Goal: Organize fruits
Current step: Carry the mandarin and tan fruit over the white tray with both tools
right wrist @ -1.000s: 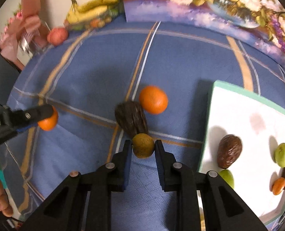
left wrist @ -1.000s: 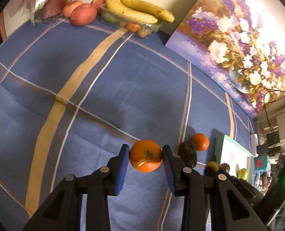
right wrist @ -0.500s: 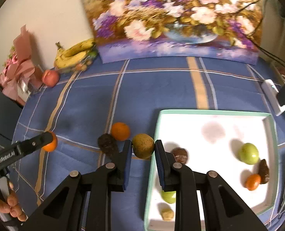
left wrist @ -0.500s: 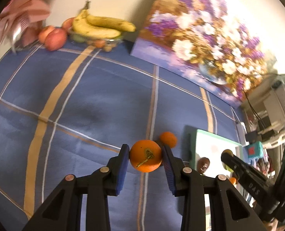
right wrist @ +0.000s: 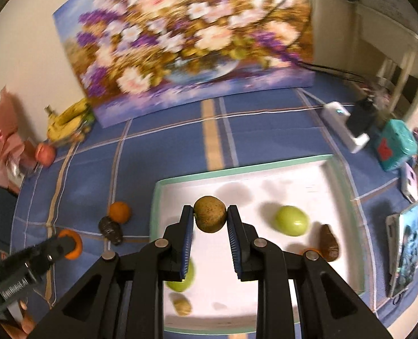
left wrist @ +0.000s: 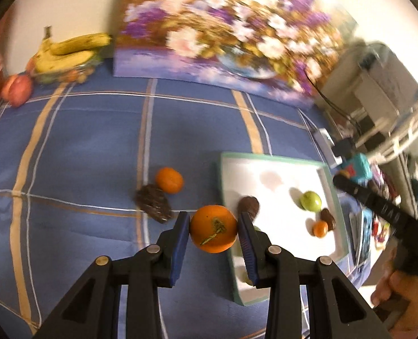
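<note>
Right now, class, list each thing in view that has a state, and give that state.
left tool: shut on the large orange
right tool: shut on the brownish-green fruit
white tray: holding several fruits
small orange: loose on the blue cloth
dark avocado: lying on the cloth

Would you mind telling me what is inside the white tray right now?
The white tray holds a green fruit, a dark brown fruit, a tan piece and another green fruit partly covered by the right gripper, whose arms hide more.
</note>
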The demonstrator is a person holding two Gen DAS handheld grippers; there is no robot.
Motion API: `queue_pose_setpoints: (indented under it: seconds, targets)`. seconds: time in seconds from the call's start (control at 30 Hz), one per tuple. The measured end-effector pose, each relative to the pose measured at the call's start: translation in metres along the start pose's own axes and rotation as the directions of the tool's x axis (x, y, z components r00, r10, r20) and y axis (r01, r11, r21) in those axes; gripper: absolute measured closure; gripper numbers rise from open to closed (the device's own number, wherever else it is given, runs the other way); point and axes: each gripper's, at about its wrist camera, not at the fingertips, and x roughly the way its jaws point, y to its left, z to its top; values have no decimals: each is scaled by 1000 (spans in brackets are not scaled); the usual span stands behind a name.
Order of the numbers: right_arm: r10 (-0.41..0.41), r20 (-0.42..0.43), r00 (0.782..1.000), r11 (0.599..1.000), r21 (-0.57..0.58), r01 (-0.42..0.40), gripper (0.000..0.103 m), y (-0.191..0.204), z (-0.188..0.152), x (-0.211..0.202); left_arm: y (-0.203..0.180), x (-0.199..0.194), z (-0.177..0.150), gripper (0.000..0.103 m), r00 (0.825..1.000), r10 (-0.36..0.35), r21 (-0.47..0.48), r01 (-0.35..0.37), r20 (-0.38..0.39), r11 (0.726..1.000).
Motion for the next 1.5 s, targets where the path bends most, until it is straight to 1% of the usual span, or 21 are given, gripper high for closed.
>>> queue_pose_setpoints:
  seconds: [0.1, 0.27, 0.37, 0.5, 0.7, 0.83, 1.0, 1.13, 1.5]
  targets:
    - [-15, 19, 1000, 999, 29, 15, 78, -16, 1, -9, -18, 9, -5, 66, 999, -14, 42, 15, -29, 999]
    - [-36, 45, 998, 998, 54, 33, 78, -35, 1, -21, -47, 26, -16, 66, 997, -10, 110, 19, -78, 994]
    - [-42, 53, 998, 997, 68, 39, 78, -45, 0, -26, -63, 39, -24, 66, 993, -18, 141, 34, -114, 989]
    - [-48, 46, 998, 996, 84, 44, 78, -58, -1, -28, -75, 53, -30, 66, 990, -3, 168, 27, -141, 985]
    - [-46, 29, 999, 994, 96, 43, 78, -71, -2, -25, -88, 75, -39, 66, 983, -7, 189, 43, -185, 981]
    - [-41, -7, 999, 995, 91, 42, 78, -75, -6, -13, -92, 85, -45, 66, 980, 13, 207, 29, -201, 978]
    - [-34, -101, 994, 996, 78, 42, 78, -75, -14, 18, -97, 91, -47, 66, 979, 12, 218, 34, -204, 975]
    - [-40, -156, 987, 996, 68, 51, 78, -75, -22, 37, -102, 94, -50, 66, 976, 12, 232, 39, -216, 972]
    - [-56, -228, 972, 997, 40, 67, 78, -71, -35, 63, -114, 102, -60, 66, 966, 32, 286, 44, -256, 957]
